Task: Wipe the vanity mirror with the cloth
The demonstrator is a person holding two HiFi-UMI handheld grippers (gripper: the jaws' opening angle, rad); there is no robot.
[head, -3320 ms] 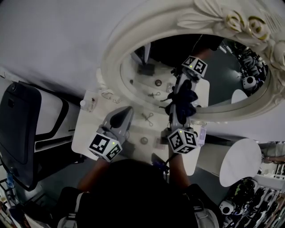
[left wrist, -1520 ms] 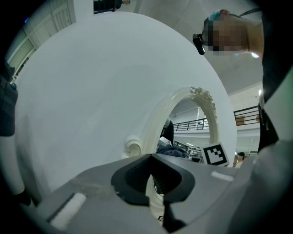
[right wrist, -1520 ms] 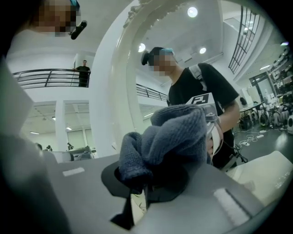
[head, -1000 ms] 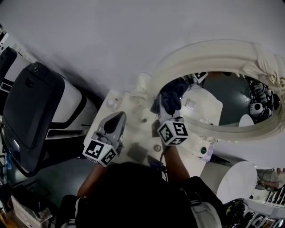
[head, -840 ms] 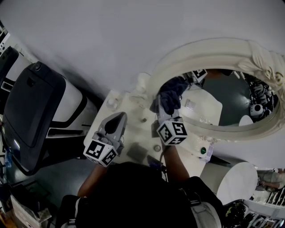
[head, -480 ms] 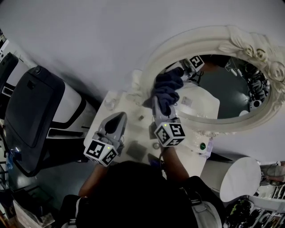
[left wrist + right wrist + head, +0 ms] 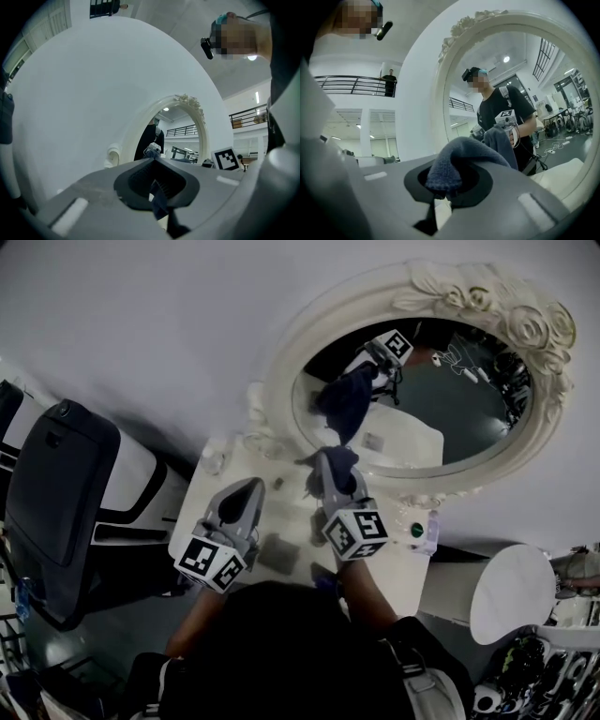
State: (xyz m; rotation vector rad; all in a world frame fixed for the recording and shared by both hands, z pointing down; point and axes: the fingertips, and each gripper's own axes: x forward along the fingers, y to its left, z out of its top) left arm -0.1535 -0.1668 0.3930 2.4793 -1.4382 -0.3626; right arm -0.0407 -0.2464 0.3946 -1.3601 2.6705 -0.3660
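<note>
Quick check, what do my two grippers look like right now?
Both the left gripper and right gripper are light grey plastic tongs tapering to a point, with dark ribbed pads inside. Each carries a white cube printed with black square markers.

Right gripper clamped, raised; left gripper closed, lower.

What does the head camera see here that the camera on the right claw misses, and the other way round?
Only the head view shows the left claw, the black chair and the vanity top. Only the right gripper view shows the right claw with its jaws closed on the cloth up close, plus a balcony railing. Both show the cloth and the mirror's ornate white frame.
</note>
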